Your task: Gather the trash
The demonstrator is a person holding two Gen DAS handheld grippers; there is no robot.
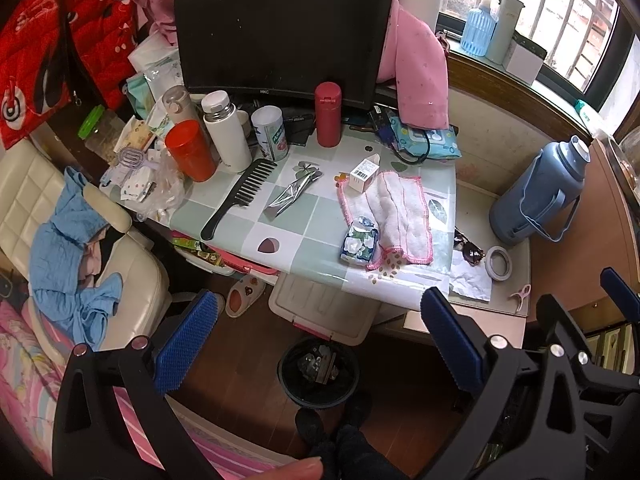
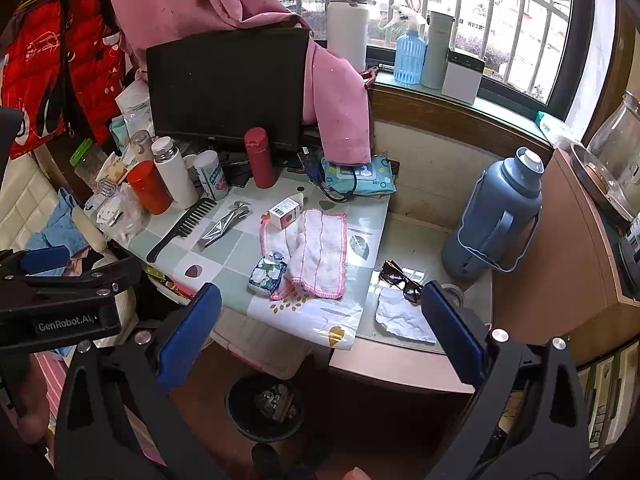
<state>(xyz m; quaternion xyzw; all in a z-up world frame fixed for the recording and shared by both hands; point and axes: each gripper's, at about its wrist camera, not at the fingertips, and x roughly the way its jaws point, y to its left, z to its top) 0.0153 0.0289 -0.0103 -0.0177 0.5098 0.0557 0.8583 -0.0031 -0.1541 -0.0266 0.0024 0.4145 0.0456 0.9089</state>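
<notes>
The contents of the black trash bin (image 1: 318, 372) on the floor are dark and hard to make out; only some crumpled grey scraps show inside it. The monitor (image 1: 280, 36) is partly draped by a pink cloth (image 1: 416, 76), and clutter at the tabletop's left edge blurs together.

The left gripper (image 1: 320, 344) hovers above the floor in front of the tabletop (image 1: 280, 236), its blue fingers spread wide with nothing between them. The right gripper (image 2: 320, 340) hangs just beside it at similar height, also spread wide and empty.

On the tabletop lie a crumpled silver wrapper (image 1: 292, 194) beside a black comb (image 1: 240, 196), a small white box (image 1: 363, 172) touching a pink-edged white cloth (image 1: 400, 220), and a floral tissue pack (image 1: 359, 242) at the cloth's near corner. A crumpled white paper (image 2: 402, 316) lies on the lower side surface next to sunglasses (image 2: 400, 280), near a blue thermos jug (image 2: 496, 216).
</notes>
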